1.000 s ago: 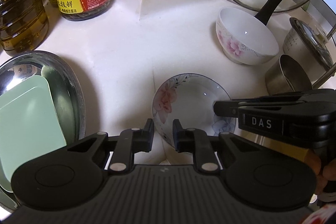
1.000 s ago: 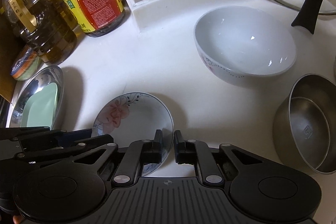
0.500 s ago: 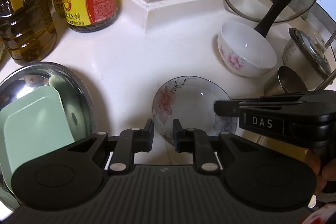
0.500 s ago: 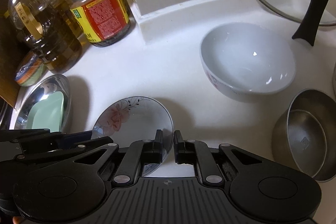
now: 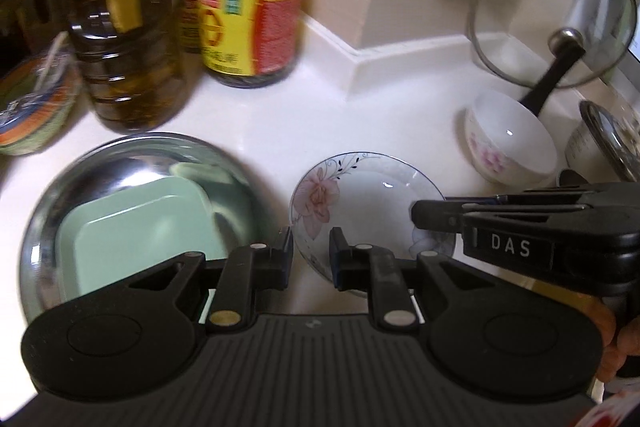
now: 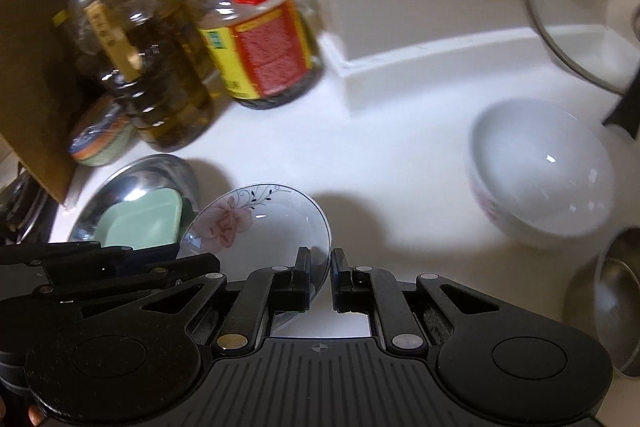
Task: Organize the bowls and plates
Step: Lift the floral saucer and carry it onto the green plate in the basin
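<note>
Floral plate point(image 5: 368, 199) is pinched at two edges right now: the left gripper point(image 5: 310, 255) is clamped on its near rim and the right gripper point(image 6: 320, 275) is clenched on the rim at the opposite side. Judging by the shadow under it in the right wrist view, the plate looks lifted off the white bench point(image 5: 280, 123), tilted a bit.

Just left of the plate sits a steel dish point(image 5: 132, 163) with a green square plate point(image 5: 132, 223) inside, which looks like the likely stacking spot. Off to the plate's right is a white floral bowl point(image 5: 512, 147), and further right, metal bowls point(image 6: 612, 307).

For doing this well: both grips should move together so the rim isn't twisted, the plate should be kept near level, carried over the steel dish's rim without clipping it, and let go only once it's seated.
</note>
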